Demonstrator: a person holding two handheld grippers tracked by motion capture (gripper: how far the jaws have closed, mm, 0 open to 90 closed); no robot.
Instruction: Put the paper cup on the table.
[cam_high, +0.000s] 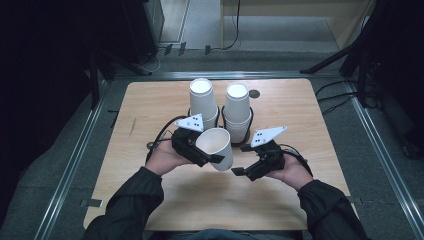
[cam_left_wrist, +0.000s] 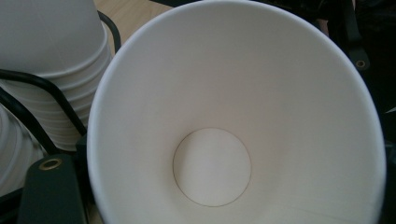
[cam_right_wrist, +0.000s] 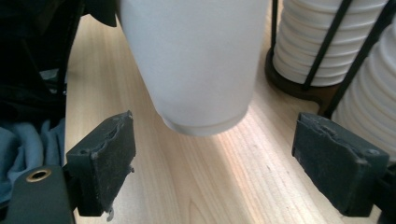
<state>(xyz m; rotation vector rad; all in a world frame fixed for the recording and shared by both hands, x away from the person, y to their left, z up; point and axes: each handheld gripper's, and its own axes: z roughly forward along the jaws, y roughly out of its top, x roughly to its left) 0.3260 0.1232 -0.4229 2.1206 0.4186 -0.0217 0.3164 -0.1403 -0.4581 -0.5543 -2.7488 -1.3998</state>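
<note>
The left gripper (cam_high: 212, 159) holds a white paper cup (cam_high: 218, 147) by its rim, with the cup tipped so that its open mouth faces back toward the person and its base points away and down toward the table (cam_high: 150, 107). In the left gripper view the inside of the cup (cam_left_wrist: 233, 121) is seen right down to the round bottom disc, and the jaws themselves are hidden behind the cup wall, so how far they stand apart cannot be read there; the high view shows one dark jaw lying against the cup's rim.

The right gripper (cam_high: 242, 171) sits just to the right of the cup, near it but apart from it. Its jaws stand wide, and nothing is pressed between its pads (cam_right_wrist: 105, 158). In the right gripper view the cup's base (cam_right_wrist: 203, 122) hangs ahead of the gap between the two pads, above the wood and clear of both of them.

Behind the held cup, two stacks of white cups (cam_high: 203, 100) stand upside down in a black wire holder (cam_high: 250, 117) near the far middle of the table, side by side.

No brand, label or writing can be made out on the cups or on the table. The grey plates on top of the grippers carry small dark dots.
</note>
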